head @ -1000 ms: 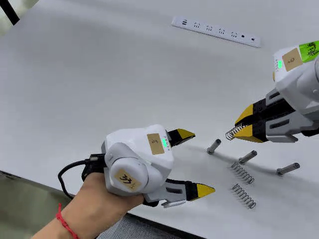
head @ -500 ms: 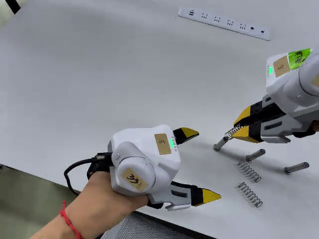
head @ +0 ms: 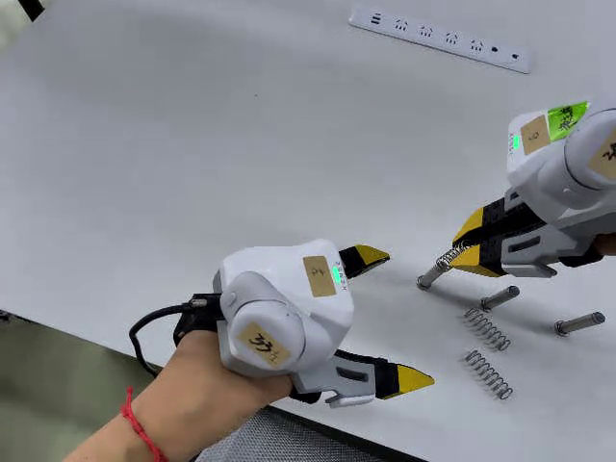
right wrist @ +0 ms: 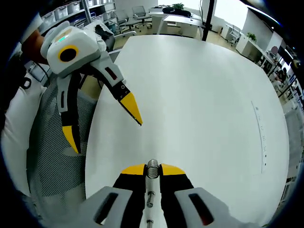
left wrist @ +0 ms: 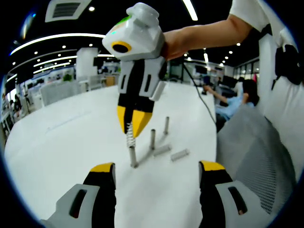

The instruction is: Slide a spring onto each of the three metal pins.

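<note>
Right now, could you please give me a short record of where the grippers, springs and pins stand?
left gripper: tongs open, empty
right gripper: tongs shut on held spring
held spring: lower end meets the top of first pin, which stands tilted on the table
loose pins: two, lying flat
loose springs: two, lying near them
pins fully fitted: none yet
</note>
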The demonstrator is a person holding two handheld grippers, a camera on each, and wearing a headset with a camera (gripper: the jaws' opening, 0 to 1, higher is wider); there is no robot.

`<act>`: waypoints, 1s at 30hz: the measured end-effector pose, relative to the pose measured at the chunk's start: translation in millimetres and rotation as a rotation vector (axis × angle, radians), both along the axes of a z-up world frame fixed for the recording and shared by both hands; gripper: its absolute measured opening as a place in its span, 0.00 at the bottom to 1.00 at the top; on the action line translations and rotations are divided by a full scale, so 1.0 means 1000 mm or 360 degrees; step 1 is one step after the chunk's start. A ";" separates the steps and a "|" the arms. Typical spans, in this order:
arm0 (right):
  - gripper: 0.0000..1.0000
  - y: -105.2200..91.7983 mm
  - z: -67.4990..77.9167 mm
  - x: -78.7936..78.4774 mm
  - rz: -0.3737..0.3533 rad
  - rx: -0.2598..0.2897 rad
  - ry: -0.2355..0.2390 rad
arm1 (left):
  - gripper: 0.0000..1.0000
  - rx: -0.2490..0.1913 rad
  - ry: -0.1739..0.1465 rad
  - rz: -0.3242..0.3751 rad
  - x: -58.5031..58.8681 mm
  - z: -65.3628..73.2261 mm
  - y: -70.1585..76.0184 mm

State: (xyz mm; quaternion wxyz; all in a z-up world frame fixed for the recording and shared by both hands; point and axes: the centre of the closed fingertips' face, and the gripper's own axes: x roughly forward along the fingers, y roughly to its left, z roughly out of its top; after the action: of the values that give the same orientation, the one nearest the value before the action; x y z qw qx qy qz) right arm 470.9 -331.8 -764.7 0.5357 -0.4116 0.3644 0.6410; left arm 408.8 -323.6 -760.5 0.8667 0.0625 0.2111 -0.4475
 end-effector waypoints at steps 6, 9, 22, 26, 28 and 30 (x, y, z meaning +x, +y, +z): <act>0.12 0.000 -0.004 0.002 0.0012 -0.0015 -0.0004 | 0.72 -0.0009 0.0003 -0.0005 0.000 0.000 -0.002; 0.12 0.000 -0.006 0.003 0.0011 -0.0015 0.0000 | 0.72 -0.0011 0.0004 -0.0008 0.001 0.000 -0.002; 0.12 0.000 -0.015 0.000 0.0002 -0.0013 0.0006 | 0.72 -0.0022 0.0013 -0.0003 0.002 0.000 -0.004; 0.12 0.000 -0.020 -0.002 0.0003 -0.0014 -0.0002 | 0.72 -0.0021 0.0015 -0.0002 0.002 -0.001 -0.004; 0.12 0.001 -0.022 -0.001 0.0006 -0.0017 -0.0008 | 0.72 -0.0019 0.0016 -0.0004 0.002 -0.001 -0.003; 0.12 0.002 -0.025 -0.001 0.0006 -0.0011 -0.0008 | 0.72 -0.0021 0.0015 -0.0005 0.002 0.000 -0.003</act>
State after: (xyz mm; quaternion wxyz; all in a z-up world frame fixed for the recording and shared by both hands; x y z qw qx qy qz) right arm 470.1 -329.4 -789.4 0.5341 -0.4158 0.3644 0.6396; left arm 411.3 -326.6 -760.9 0.8655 0.0550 0.2122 -0.4505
